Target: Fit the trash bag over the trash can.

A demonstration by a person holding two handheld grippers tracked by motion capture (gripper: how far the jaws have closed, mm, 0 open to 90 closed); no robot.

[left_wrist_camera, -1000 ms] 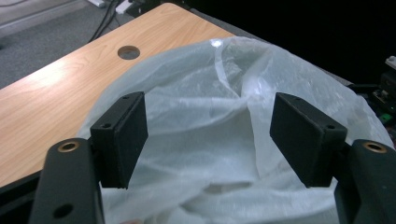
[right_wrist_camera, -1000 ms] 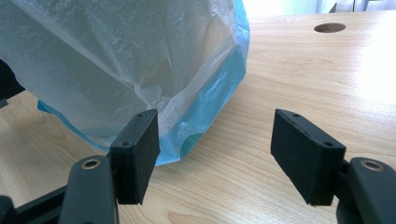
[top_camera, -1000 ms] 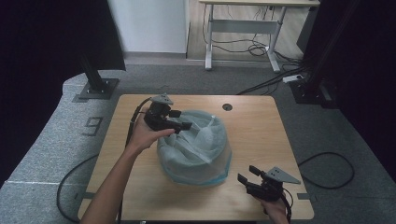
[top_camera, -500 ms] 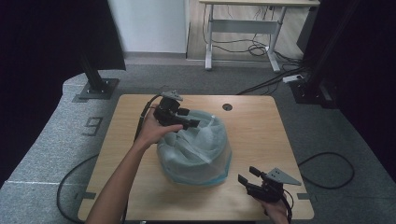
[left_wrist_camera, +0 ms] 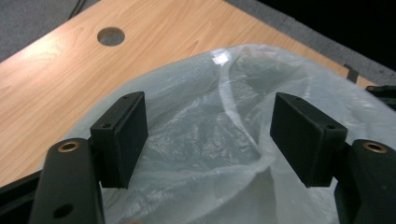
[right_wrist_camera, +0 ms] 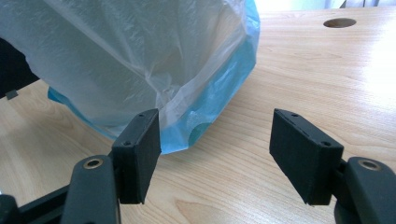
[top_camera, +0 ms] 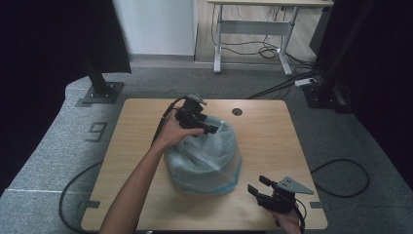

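Hovering over a translucent, crinkled plastic bag with a blue base (top_camera: 204,158) at the middle of a pale wooden table (top_camera: 272,136), the left gripper (top_camera: 210,127) had its jaws open, pinching nothing.

That gripper sat at the bag's far upper edge, the loose film directly beneath and ahead between its pads, so it was the nearer one. Near the table's front edge, the right gripper (top_camera: 259,189) was also open, with the bag's blue base just beyond its jaws.
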